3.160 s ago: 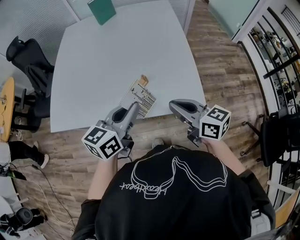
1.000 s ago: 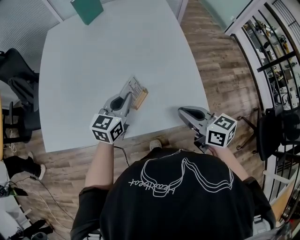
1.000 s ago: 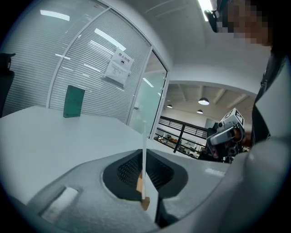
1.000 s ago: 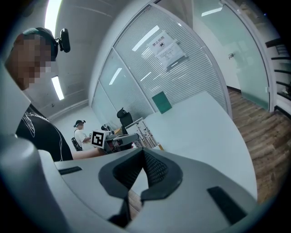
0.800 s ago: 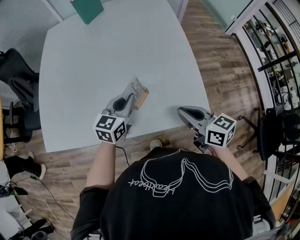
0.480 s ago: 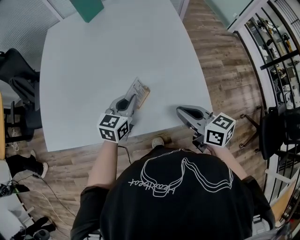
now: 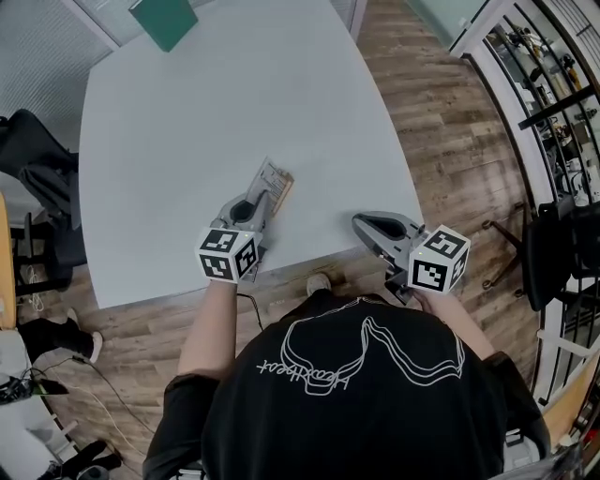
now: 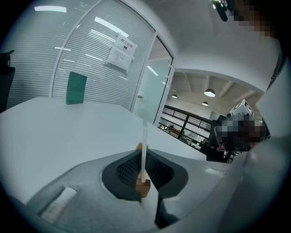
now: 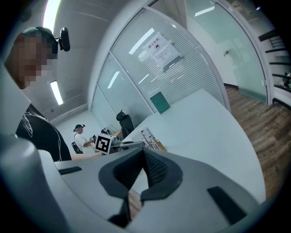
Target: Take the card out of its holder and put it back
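Change since three seconds back: card (image 7: 268, 181), then broad and face-up to me, now shows narrow and tipped on edge, its wooden holder (image 7: 285, 186) along the right side; over the last second I see almost no shift
Left claw (image 7: 265, 199): pinching the card, which stands edge-on between the pads (image 8: 127, 169), with a bit of the holder seated low in the grip
Right claw (image 7: 360, 223): pressed together, nothing in it, over the near edge of the surface, well apart from the card, as before
Surface (image 7: 234, 94): pale grey; one green board (image 7: 164, 19) at the far corner
Room: plank floor (image 7: 441, 141); black chair (image 7: 37, 173) to the left; black railing (image 7: 562, 84) to the right; slatted glass wall (image 8: 86, 54) bearing a paper notice (image 8: 122, 52)
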Demonstrator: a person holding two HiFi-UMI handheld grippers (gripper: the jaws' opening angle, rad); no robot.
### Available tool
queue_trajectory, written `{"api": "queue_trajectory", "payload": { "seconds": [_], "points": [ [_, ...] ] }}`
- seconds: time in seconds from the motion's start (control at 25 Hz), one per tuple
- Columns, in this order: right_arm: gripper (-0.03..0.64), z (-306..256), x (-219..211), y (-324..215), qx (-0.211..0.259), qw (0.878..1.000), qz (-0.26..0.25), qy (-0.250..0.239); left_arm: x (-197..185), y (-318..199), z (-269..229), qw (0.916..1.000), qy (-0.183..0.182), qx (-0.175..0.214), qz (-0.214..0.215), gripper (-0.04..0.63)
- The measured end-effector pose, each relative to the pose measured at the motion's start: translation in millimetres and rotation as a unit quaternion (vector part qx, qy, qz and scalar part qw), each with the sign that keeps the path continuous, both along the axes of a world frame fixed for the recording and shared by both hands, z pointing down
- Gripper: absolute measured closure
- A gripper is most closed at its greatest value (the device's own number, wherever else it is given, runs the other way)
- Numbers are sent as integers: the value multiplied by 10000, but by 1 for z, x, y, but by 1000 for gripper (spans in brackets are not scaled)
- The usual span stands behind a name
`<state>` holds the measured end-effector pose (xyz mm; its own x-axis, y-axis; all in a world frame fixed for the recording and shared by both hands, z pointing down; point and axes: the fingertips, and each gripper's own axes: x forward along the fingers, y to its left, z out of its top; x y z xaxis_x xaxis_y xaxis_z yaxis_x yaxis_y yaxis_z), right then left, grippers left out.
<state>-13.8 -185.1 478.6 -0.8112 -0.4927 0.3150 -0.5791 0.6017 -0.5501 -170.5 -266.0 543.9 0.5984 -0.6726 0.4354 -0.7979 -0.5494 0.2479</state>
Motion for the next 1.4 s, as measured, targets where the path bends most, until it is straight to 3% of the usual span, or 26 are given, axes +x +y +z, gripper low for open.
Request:
{"api": "queue_trajectory", "payload": {
  "seconds": [0.12,0.28,0.52,0.68,0.76,1.0,1.16,1.4],
  "points": [
    [607,-7,4,6,141,9999,-36,-21,0,2,-2,9999,47,-60,-103,556],
    [607,-23,8,13,352,9992,-149,-129,-3,8,-9,9984,334,-234,-391,471],
    [607,-58,15,26,678,9965,-304,-374,-31,39,-38,9914,537,-301,-1155,453],
    [607,-79,16,47,1041,9925,-568,-304,-33,74,-76,9843,857,-129,-1537,454],
    [607,-87,18,62,1145,9907,-656,-326,-16,99,-100,9848,1062,19,-1372,456],
    [607,-108,22,119,1422,9845,-929,-432,64,191,-163,9906,1273,482,-105,527],
    [607,-121,27,156,1594,9813,-965,-483,100,240,-196,9871,1394,761,199,566],
    [609,-134,44,205,1768,9773,-1065,-473,137,288,-210,9868,1157,1054,409,580]
  ]
}}
